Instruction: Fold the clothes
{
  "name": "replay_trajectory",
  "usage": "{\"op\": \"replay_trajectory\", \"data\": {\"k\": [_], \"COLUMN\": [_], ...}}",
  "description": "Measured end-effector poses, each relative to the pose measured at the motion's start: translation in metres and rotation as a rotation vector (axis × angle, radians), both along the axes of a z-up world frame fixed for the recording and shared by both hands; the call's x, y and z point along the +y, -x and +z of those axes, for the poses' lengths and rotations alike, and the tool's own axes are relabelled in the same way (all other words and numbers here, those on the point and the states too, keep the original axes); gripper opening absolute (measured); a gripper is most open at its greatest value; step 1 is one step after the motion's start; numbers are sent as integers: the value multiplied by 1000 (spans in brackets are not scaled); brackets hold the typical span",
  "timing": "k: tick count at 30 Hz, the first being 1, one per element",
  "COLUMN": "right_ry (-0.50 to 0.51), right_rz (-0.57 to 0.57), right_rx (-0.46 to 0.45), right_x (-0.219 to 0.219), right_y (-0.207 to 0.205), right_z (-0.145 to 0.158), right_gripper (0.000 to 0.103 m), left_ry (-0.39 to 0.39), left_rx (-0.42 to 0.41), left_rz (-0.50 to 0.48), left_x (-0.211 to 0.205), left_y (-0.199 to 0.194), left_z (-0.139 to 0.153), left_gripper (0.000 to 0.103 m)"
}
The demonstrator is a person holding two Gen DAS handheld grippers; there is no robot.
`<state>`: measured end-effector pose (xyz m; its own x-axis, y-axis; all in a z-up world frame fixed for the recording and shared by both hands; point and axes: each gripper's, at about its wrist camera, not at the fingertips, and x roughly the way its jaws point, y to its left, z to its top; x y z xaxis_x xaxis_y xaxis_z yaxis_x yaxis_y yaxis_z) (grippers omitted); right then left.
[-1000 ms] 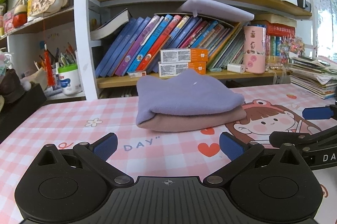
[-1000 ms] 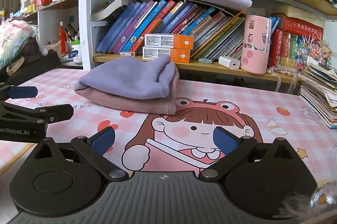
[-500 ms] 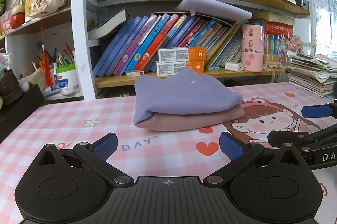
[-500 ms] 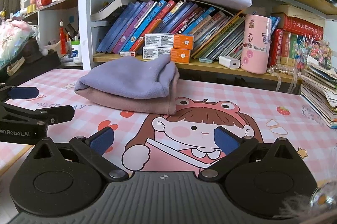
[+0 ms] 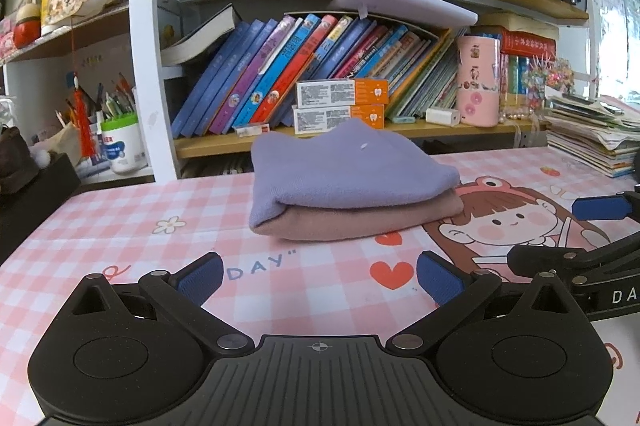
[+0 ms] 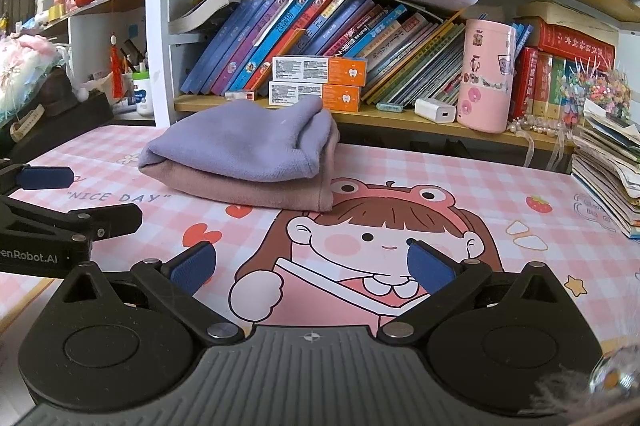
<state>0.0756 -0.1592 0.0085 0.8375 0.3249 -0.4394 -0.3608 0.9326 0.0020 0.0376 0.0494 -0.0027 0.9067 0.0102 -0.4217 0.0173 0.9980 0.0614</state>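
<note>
Almost nothing has moved: your left tool [image 5: 318,276] and right tool [image 6: 310,266] still hover apart and empty, short of the folded clothes [image 5: 348,185] on the table [image 5: 120,226]. The folding looks finished.

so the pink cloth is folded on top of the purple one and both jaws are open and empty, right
Not quite: the purple cloth lies on top of the pink cloth, as the left wrist view shows. The rest holds: the left gripper and right gripper both have their jaws open and empty.
</note>
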Motion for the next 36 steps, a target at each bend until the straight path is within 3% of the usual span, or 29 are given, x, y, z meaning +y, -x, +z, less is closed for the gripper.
{"op": "replay_trajectory", "data": {"k": [36], "right_ry": [14], "right_rz": [2], "right_rx": [15], "right_x": [1], "right_y": [-3], "right_z": [-1], "right_gripper": [103], "left_ry": [30], "left_rx": [21], "left_rz": [29], "left_x": [8], "left_y": [-4], "left_z": [-2], "left_gripper": [103]}}
